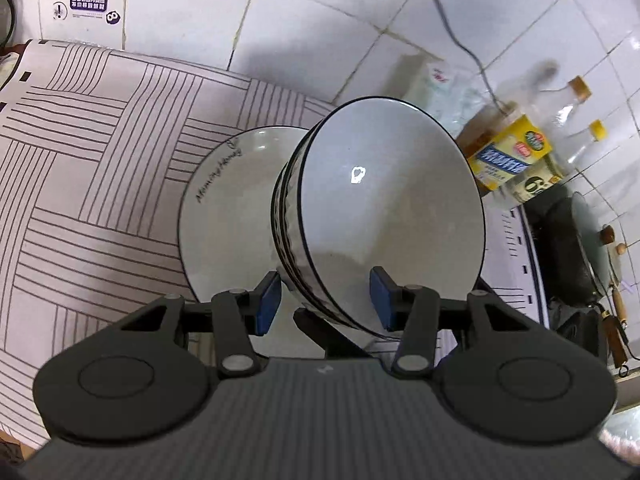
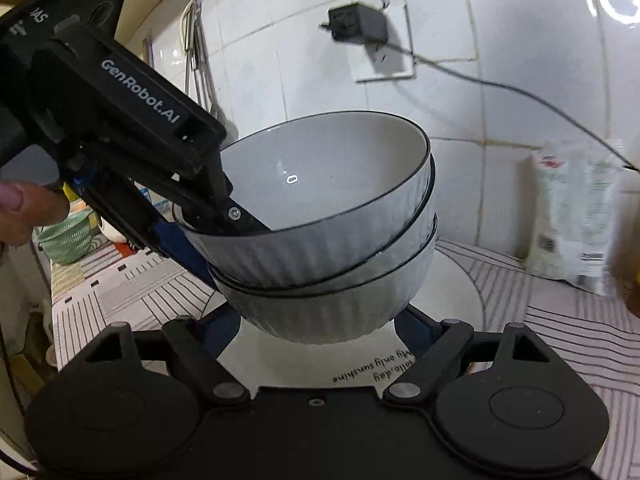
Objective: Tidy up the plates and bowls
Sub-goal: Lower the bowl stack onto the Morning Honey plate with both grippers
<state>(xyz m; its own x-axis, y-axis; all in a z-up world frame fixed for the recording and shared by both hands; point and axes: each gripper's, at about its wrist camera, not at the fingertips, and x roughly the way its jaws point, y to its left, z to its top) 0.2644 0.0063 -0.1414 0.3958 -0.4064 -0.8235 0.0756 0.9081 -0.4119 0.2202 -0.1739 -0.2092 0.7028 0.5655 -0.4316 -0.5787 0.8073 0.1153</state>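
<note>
Two white ribbed bowls with dark rims are nested as a stack (image 1: 384, 208), also seen in the right wrist view (image 2: 332, 232). The stack hangs tilted above a white plate with black script (image 1: 224, 216), which shows under the bowls in the right wrist view (image 2: 452, 308). My left gripper (image 1: 326, 300) straddles the near rim of the stack, one blue pad inside the top bowl and one outside; in the right wrist view (image 2: 224, 224) it comes in from the left. My right gripper (image 2: 320, 326) is open, its fingers on either side of the lower bowl's base.
A striped mat (image 1: 100, 168) covers the counter against a white tiled wall. Bottles and a yellow-labelled jar (image 1: 516, 152) stand at the right, beside a dark pan (image 1: 576, 248). A white bag (image 2: 572, 216) leans on the wall. A green basket (image 2: 66, 240) sits at the left.
</note>
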